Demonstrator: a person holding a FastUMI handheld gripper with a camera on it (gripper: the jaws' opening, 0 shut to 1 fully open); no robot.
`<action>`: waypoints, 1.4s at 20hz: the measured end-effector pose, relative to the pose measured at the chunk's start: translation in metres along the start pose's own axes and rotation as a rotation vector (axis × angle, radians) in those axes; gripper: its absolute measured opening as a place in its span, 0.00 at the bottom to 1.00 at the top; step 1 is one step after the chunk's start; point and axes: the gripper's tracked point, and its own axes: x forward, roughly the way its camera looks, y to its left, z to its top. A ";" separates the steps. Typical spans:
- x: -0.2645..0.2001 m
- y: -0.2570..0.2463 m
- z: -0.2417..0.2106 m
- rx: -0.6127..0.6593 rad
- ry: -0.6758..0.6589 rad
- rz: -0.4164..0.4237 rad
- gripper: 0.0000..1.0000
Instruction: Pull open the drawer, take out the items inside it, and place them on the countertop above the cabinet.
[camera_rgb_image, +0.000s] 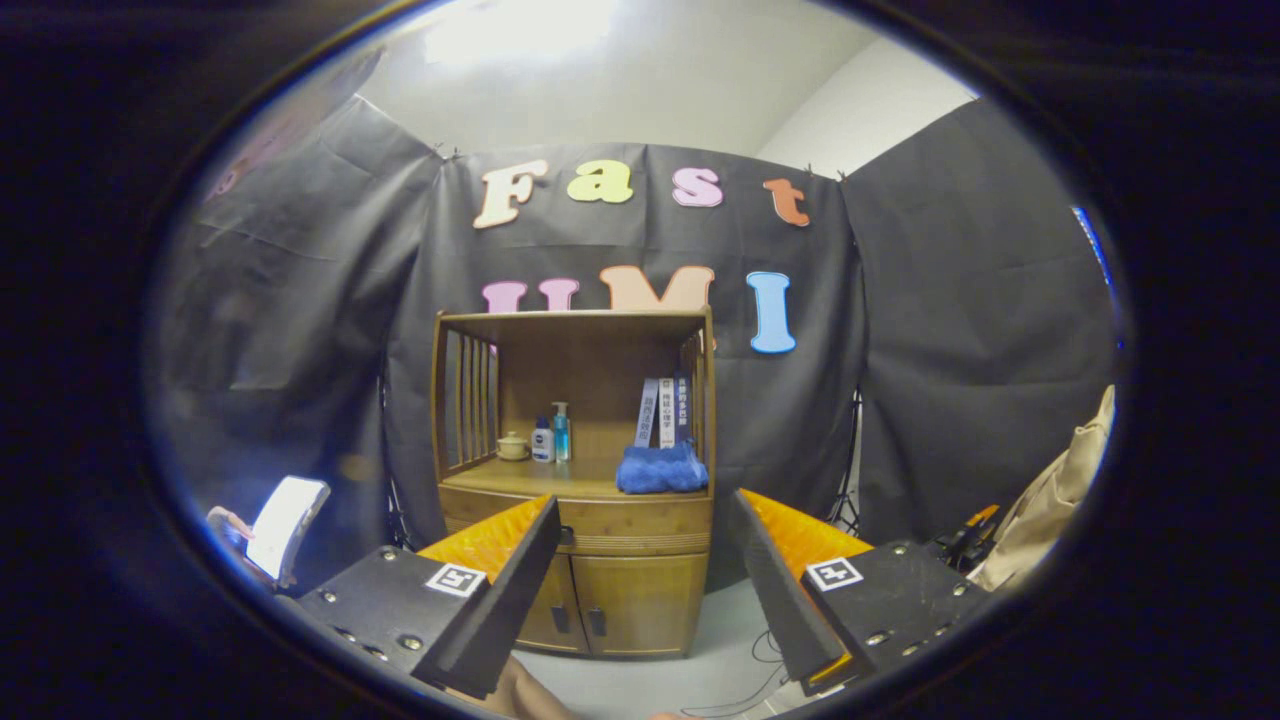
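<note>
A wooden cabinet (600, 590) stands against the booth wall, some way beyond my fingers. Its drawer (640, 525) is closed, just under the countertop (540, 480). My gripper (645, 520) is open and holds nothing; the drawer front shows in the wide gap between the fingers. On the countertop lie a folded blue cloth (660, 468), a small ceramic pot (513, 446), two small bottles (552, 436) and a few upright books (664, 410). Below the drawer are two closed cabinet doors (610, 605).
A bright screen (285, 525) held by a hand sits low on the left. A beige bag or cloth (1050, 500) hangs at the right, with dark gear beside it. Cables (750, 690) lie on the pale floor in front of the cabinet.
</note>
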 end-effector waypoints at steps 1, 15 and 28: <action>0.003 0.001 -0.002 -0.004 0.003 0.001 1.00; 0.169 0.105 -0.062 0.012 0.006 0.158 1.00; 0.331 0.156 -0.232 0.080 0.180 0.093 1.00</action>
